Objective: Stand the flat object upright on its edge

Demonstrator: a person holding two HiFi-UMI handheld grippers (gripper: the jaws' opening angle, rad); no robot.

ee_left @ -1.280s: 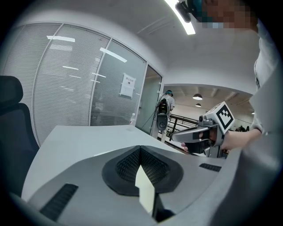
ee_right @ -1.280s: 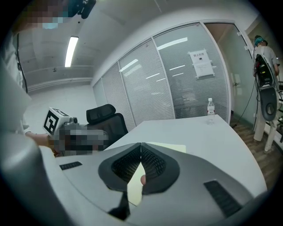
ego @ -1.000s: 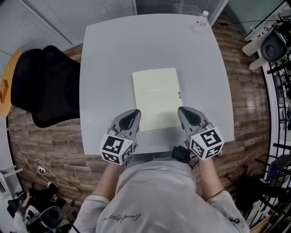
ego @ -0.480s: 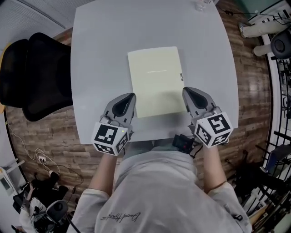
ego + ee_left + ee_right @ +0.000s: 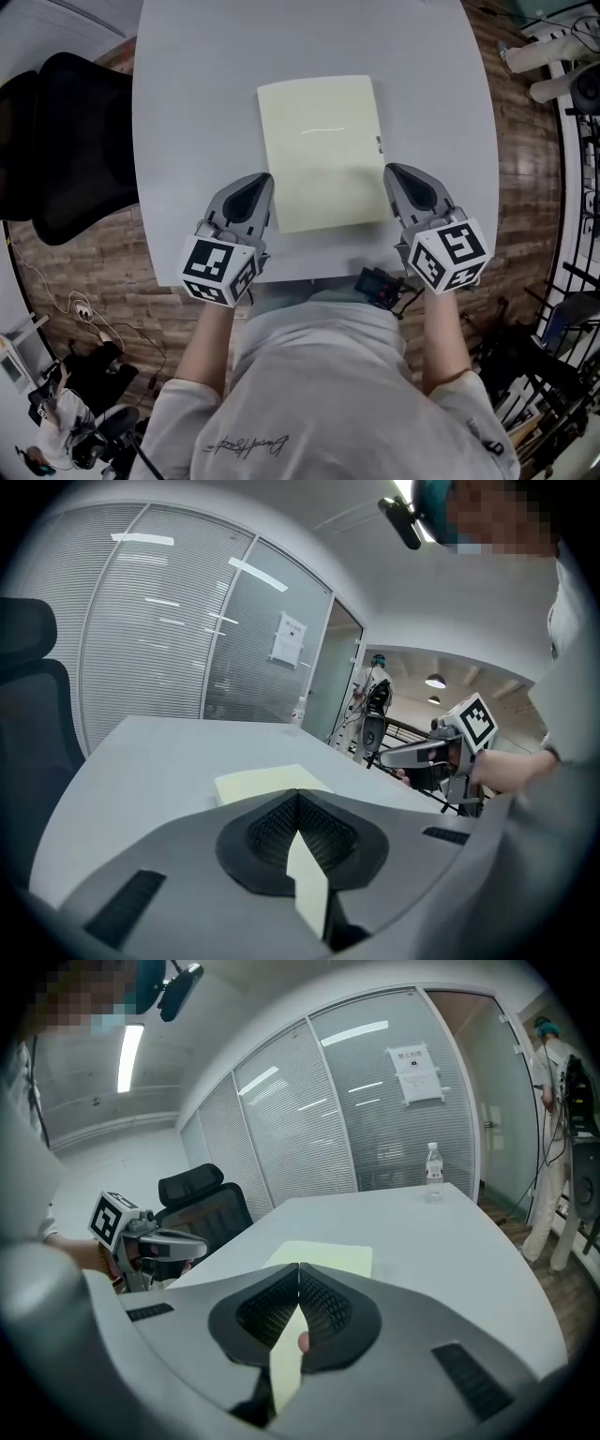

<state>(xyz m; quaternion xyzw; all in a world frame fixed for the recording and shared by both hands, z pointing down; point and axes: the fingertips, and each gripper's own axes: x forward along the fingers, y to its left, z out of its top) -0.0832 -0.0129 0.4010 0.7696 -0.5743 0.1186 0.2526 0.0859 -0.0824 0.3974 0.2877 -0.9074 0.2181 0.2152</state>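
A pale yellow flat object lies flat on the grey table. It also shows in the left gripper view and the right gripper view. My left gripper is just off the object's near left corner, shut with nothing between its jaws. Just off the near right corner my right gripper is also shut and empty. Both point away from the person, along the object's long sides. I cannot tell whether either one touches it.
A black office chair stands left of the table. A clear water bottle is at the table's far edge. A small black device hangs at the near edge by the person's waist. Glass walls with blinds stand behind.
Both grippers have edged a little forward along the object's sides and stayed shut. The head view has shifted, so the table now sits higher in the frame.
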